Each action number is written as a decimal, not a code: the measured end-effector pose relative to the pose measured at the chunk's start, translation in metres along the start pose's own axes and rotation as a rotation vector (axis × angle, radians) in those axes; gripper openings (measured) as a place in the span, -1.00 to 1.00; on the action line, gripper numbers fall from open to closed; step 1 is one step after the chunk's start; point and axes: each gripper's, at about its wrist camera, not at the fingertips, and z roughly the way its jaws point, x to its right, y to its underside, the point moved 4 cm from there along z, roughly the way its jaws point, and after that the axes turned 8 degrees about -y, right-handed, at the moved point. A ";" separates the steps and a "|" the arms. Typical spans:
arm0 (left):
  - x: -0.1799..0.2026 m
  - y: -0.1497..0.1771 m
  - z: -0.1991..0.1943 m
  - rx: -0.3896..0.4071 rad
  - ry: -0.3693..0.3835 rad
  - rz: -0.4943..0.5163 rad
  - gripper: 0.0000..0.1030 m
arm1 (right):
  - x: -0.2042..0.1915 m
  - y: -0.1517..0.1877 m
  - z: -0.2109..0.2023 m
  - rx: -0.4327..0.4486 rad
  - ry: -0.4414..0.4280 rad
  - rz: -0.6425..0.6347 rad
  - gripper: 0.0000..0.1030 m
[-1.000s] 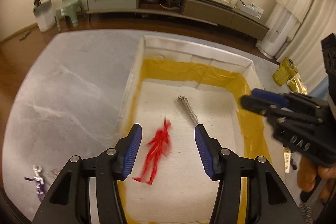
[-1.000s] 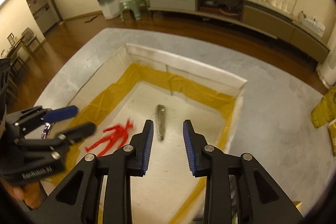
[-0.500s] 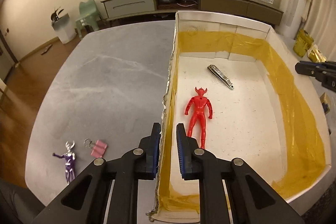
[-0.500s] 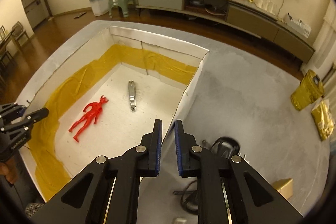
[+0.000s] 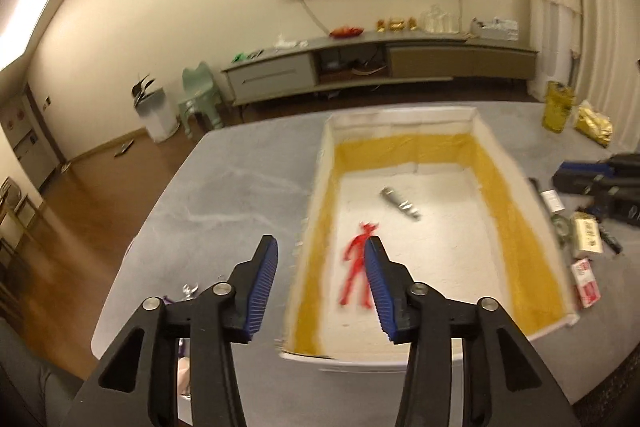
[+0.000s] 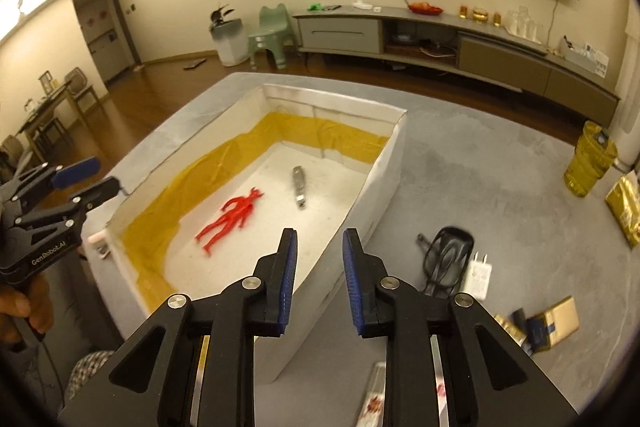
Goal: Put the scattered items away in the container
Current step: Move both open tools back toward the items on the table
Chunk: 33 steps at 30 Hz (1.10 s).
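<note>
On a grey bench (image 6: pixel 500 187) in a living room, the white container (image 6: pixel 384 187) lined with yellow tape holds a red figure (image 6: pixel 230 217) lying flat beside a metal nail clipper (image 6: pixel 298 185). The left tool (image 5: pixel 320 279) hangs open and empty over the container's left wall, a small purple figure (image 5: pixel 188 293) partly hidden behind its finger on the bench. The right tool (image 6: pixel 318 275) is likewise open and empty above the container's right wall. To its right lie a black mouse (image 6: pixel 450 255), a white charger (image 6: pixel 480 273) and small boxes (image 6: pixel 554 319), still outside the container.
</note>
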 end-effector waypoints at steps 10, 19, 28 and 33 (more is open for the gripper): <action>0.107 -0.003 -0.052 0.027 0.275 0.062 -0.07 | 0.023 0.055 -0.050 0.016 -0.044 0.066 -0.40; 0.196 0.024 -0.065 -0.048 0.388 0.121 0.12 | 0.104 0.111 -0.090 0.013 0.024 0.207 -0.35; 0.246 0.063 -0.035 -0.132 0.337 0.175 0.13 | 0.109 0.151 -0.064 -0.071 -0.003 0.234 -0.25; 0.244 0.074 -0.007 -0.184 0.299 0.154 0.12 | 0.105 0.160 -0.037 -0.127 0.024 0.222 -0.20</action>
